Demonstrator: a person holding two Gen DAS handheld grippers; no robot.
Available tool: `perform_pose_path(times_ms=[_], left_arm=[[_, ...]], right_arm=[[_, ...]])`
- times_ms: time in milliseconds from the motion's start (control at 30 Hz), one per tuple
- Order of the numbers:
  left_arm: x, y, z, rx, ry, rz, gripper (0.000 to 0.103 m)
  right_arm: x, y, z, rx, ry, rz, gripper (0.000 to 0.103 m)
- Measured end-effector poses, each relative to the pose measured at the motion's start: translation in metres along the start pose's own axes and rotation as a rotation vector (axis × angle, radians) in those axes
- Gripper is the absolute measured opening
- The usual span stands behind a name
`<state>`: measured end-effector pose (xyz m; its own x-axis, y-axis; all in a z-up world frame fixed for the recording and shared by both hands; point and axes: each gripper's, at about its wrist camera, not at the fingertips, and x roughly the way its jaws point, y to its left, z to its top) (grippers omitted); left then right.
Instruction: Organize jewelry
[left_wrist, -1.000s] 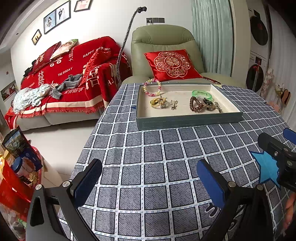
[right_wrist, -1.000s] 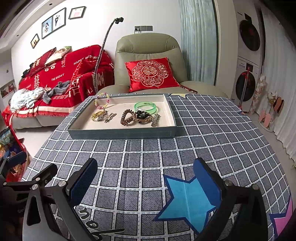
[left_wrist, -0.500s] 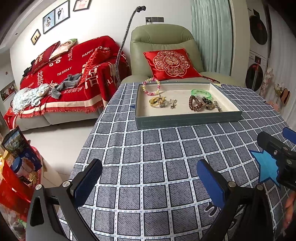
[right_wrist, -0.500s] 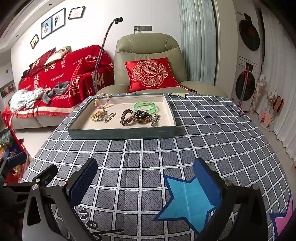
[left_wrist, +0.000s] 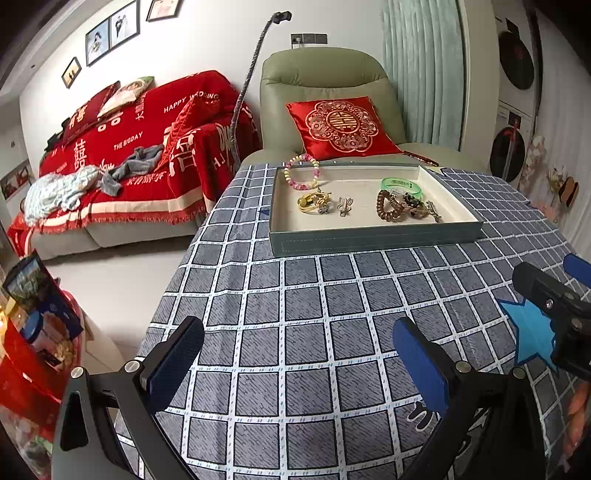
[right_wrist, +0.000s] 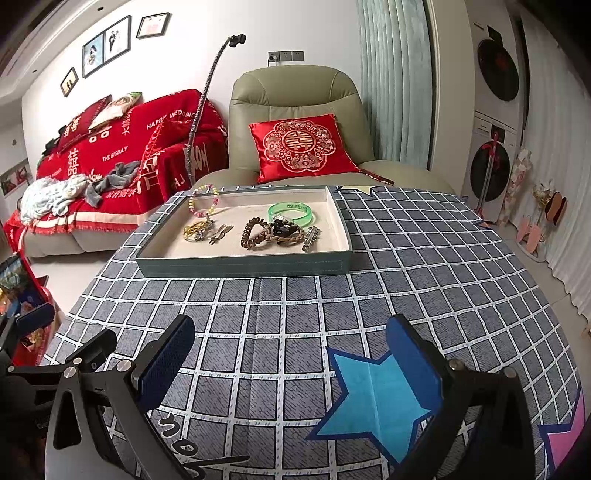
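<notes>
Tray (left_wrist: 373, 242) nearer left camera, pink star (right_wrist: 563, 439) right-view only

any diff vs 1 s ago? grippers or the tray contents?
Barely. In the left wrist view the tray sits slightly higher in frame, so the left gripper tilted or shifted a touch. Right gripper view is unchanged. Both grippers stay open and empty; the jewelry stays in the tray.

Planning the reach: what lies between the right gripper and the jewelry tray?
Only bare checked tablecloth separates the right gripper from the jewelry tray, as the right wrist view shows.
</notes>
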<state>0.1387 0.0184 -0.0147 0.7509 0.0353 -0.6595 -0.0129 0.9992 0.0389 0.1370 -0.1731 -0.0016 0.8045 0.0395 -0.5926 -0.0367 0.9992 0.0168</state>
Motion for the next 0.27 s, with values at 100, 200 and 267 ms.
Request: perform_pose_path(times_ms=[100, 200, 267], left_arm=[[0.0005, 0.0010, -0.0001, -0.002, -0.002, 0.000, 0.103], [0.0003, -0.0002, -0.0009, 0.013, -0.007, 0.008, 0.103], [0.0006, 0.0000, -0.0009, 0.012, -0.002, 0.002, 0.103]], right_arm=[[0.0003, 0.0004, -0.0001, 0.001, 0.002, 0.000, 0.103], [-0.0002, 0.0003, 0.0001, 0.003, 0.001, 0.002, 0.103], [-0.0001, 0.0004, 0.0004, 0.001, 0.001, 0.000, 0.103]])
